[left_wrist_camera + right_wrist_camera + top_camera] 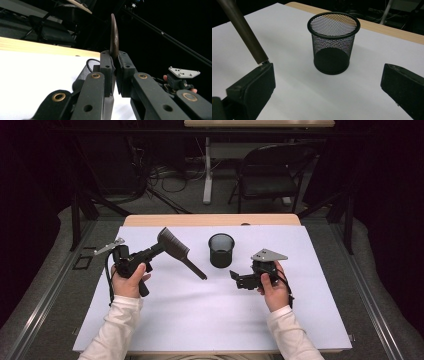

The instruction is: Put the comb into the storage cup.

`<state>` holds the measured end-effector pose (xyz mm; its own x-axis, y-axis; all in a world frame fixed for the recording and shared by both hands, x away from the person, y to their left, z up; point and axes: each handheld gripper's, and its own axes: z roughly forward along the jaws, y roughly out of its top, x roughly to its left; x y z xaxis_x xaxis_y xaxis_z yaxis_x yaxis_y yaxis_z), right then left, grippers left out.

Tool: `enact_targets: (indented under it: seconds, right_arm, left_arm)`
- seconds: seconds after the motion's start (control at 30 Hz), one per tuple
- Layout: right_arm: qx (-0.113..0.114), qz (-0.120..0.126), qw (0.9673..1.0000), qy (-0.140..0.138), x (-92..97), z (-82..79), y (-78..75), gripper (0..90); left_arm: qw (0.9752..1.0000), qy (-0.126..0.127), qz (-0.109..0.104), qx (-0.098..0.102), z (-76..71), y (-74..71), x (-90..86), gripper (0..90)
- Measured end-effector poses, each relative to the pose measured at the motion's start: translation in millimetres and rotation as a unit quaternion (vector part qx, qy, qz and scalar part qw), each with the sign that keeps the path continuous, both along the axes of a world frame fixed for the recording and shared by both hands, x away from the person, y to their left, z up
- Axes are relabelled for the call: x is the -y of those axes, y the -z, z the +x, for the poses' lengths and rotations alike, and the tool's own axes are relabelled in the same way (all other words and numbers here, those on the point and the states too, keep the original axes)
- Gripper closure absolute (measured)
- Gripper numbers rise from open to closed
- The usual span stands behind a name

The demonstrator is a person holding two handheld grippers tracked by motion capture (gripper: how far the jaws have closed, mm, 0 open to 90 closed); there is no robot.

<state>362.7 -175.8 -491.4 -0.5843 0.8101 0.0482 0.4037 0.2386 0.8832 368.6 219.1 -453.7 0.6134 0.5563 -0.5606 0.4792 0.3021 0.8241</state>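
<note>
White-covered counter (pixel 210 320): left hand-held gripper (pixel 156 249) is clamping a light, stiff comb (pixel 176 248) by its toothed head, handle slanting toward the mesh cup (pixel 221 250); right hand-held gripper (pixel 239 279) is waiting wide apart, empty, nearby.

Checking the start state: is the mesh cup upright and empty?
Upright and empty: mesh cup stands on its base, rim up, with only its bare bottom visible inside.

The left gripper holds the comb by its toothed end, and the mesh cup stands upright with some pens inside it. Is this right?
Not quite. The mesh cup is empty: the right gripper view looks straight into it and shows only its bare bottom. The rest holds: the left gripper clamps the comb by its toothed end, and the cup stands upright.
</note>
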Motion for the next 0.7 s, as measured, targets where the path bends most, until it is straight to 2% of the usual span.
enact_targets:
  seconds: [0.1,0.17,0.3,0.57,0.7]
  right_arm:
    - [0.000,-0.004,1.0000,0.008,0.8,-0.3,0.0,0.0]
    - [-0.002,-0.001,0.9999,0.010,1.9,-0.2,-0.4,0.0]
    - [-0.001,-0.001,0.9999,0.013,4.2,0.4,-0.8,0.0]
    - [-0.007,0.004,0.9997,0.021,7.4,2.3,-0.1,0.0]
    - [-0.009,0.008,0.9996,0.024,9.9,3.0,-0.1,0.0]
  left_arm:
    - [0.9999,-0.003,0.008,0.006,-0.3,-0.5,1.6,84.5]
    - [0.9999,-0.003,0.005,0.008,-0.3,-0.7,3.0,84.5]
    - [0.9998,-0.006,0.012,0.016,-0.5,-3.8,5.2,84.5]
    - [0.9993,-0.015,0.009,0.033,0.1,-13.1,10.5,84.5]
    - [0.9990,-0.015,0.020,0.036,2.7,-17.3,14.2,84.5]
